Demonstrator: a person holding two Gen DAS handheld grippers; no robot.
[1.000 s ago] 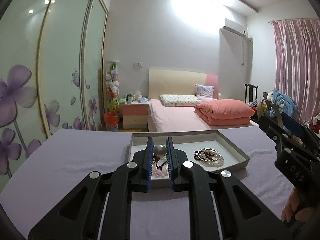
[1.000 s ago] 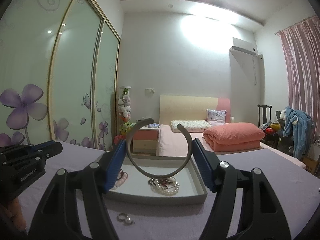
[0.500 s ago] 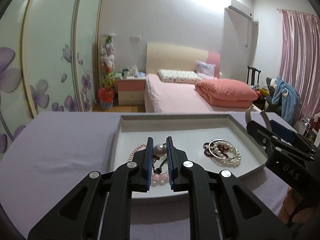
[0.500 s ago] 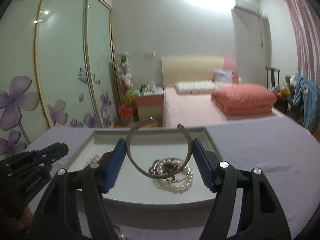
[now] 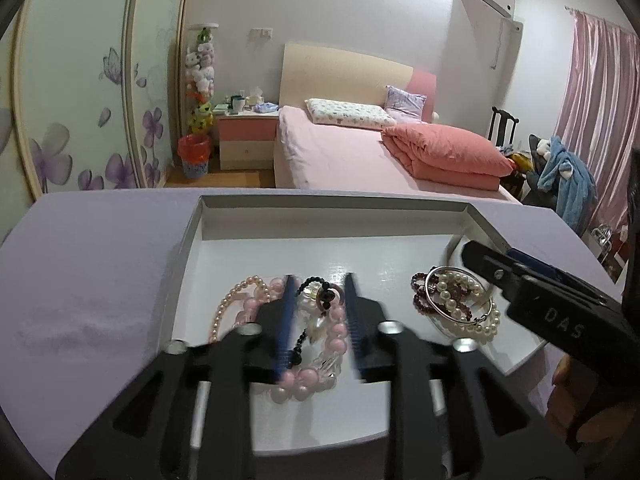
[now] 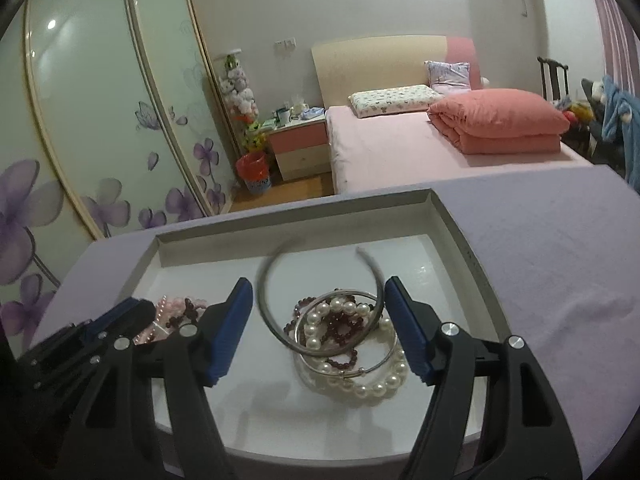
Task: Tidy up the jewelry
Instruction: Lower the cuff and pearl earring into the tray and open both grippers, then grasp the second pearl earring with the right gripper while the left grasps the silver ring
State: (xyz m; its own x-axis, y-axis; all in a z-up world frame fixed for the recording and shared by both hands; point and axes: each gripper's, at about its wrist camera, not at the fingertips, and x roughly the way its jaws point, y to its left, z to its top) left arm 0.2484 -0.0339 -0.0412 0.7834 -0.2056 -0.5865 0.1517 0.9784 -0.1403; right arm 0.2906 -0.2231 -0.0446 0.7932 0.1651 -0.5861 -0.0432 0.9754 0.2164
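Now 2 release steps are judged to be in hand over the tray (image 5: 192, 236): the left gripper (image 5: 318, 316) is seen parted around the pink beads (image 5: 320, 360) lying on the tray floor, and the right gripper (image 6: 318, 320) is spread wide, the bangle (image 6: 280, 312) apparently freed and resting on the pearl pile (image 6: 360, 360). Next, both grippers would need lifting clear without snagging strands.

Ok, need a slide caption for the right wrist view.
Right gripper open above the white tray, silver cuff bangle lying on the pearl and garnet bracelets.
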